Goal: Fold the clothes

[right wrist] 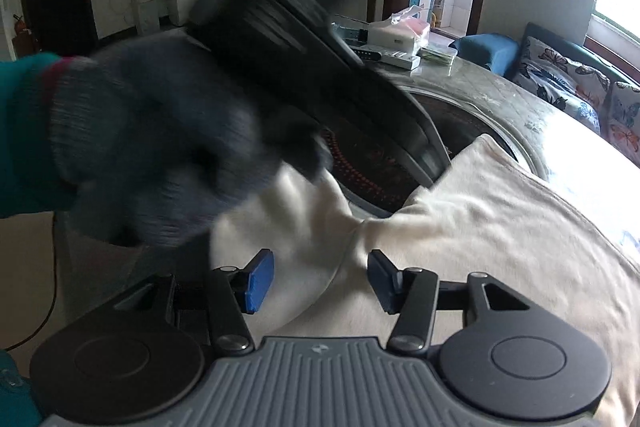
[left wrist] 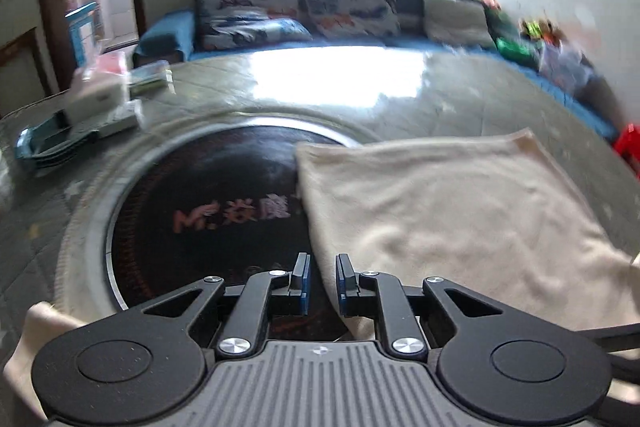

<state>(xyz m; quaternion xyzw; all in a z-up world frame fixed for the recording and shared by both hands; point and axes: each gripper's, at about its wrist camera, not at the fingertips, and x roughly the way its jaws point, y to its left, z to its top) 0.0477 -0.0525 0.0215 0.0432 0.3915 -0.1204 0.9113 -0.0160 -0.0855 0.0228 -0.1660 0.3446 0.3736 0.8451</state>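
The left tool (left wrist: 322, 281) hangs over the dark round plate with its blue pads a narrow slit apart and nothing caught between them; the edge of the cream garment (left wrist: 460, 211) runs just beside its right pad. The right tool (right wrist: 320, 281) stands about half open, its blue pads spread to either side of a raised fold of the same cloth, neither one pressing on it.

Beyond the left tool, the round black plate (left wrist: 208, 211) set into the tabletop (left wrist: 440, 95) carries pinkish lettering that begins "Mr." and goes on in Chinese characters too smeared to read. No label or print shows on the garment itself.

The garment is plain cream knit, soft and slightly fuzzy, spread flat on the tabletop with one corner lapping over the plate's rim and a puckered ridge near the right tool. In the right wrist view a grey-gloved hand (right wrist: 152, 147) with a teal sleeve grips the other tool's dark body just above the cloth, blurred.
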